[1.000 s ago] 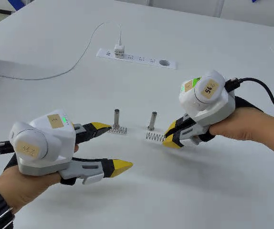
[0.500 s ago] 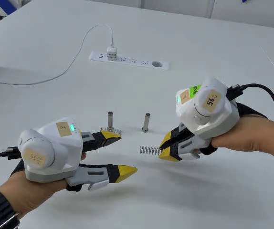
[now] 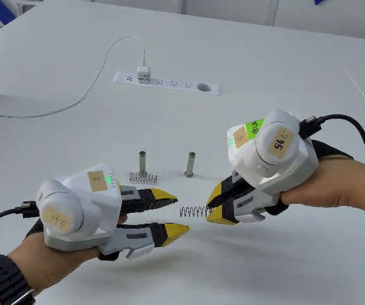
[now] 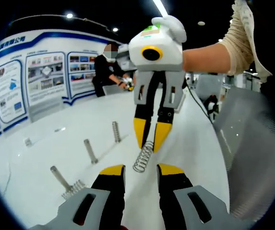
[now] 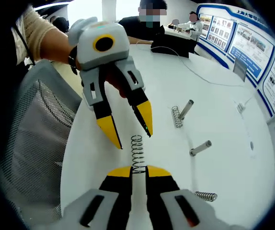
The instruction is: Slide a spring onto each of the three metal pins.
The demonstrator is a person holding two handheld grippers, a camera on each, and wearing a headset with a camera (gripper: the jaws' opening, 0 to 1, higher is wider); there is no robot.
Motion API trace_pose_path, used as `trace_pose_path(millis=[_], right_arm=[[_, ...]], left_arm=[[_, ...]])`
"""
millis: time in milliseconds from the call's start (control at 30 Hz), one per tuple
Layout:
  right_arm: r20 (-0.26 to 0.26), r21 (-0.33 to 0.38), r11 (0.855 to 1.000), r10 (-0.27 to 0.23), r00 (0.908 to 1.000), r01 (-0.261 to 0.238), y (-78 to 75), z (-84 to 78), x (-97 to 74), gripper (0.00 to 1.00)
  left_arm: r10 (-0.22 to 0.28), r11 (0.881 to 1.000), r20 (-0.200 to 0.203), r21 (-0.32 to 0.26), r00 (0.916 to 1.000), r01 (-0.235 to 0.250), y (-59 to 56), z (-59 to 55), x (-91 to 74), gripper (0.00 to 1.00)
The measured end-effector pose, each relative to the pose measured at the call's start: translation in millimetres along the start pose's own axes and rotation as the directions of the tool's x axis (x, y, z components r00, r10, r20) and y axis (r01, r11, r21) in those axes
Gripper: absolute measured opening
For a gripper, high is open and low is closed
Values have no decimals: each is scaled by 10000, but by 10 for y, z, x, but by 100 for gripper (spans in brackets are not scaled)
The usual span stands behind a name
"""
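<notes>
- Right tool [image 3: 214, 206]: jaws closed on one end of a spring [image 3: 194, 211]. It's held level, off the table [image 3: 265, 267], free end aimed at my other tool.
- Left tool [image 3: 175, 215]: jaws part open, nothing in them. The spring's free end sits right at the gap betw. the tips, not touching afaict.
- Progress: no pin has a spring on it that I can see, so 0 of 3 done by my count.
- First pin [image 3: 142, 160]: upright, w/ a second spring [image 3: 143, 178] lying flat at its foot. That's beside it, not on it.
- Second pin [image 3: 189, 164]: upright, bare.
- Prob. at pickup/line-up stage w/ spring no. 1. To do: thread it on a pin, then same for the other two.
- Head view gives the overall layout: two pins, one loose spring, both tools nose to nose.
- Left gripper view adds the third pin [image 4: 115, 131], upright & bare, furthest in the row of three.
- Right gripper view adds a third spring [image 5: 205, 195], flat on the table, apart from the pins.
- Right gripper view also shows the grip best: spring end pinched betw. the yellow tips.
</notes>
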State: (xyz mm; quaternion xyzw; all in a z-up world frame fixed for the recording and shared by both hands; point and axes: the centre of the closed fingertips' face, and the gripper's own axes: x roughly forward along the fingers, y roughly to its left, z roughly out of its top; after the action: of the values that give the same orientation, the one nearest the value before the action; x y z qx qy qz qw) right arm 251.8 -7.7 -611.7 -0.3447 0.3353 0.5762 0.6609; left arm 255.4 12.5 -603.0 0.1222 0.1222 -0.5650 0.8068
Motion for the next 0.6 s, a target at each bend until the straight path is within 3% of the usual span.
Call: trace_pose_path(millis=[300,600], right_arm=[[59,-214,9997,148,9999,-146,40,36,-6,11],[167,-357,9990,283,9995,-277,65,76,-47,11]], left_arm=[[-177,9993,-64,314,9998,179,-56,1,22,16],[-244,9988,-154,414,9996,250,-73,-20,15,12]])
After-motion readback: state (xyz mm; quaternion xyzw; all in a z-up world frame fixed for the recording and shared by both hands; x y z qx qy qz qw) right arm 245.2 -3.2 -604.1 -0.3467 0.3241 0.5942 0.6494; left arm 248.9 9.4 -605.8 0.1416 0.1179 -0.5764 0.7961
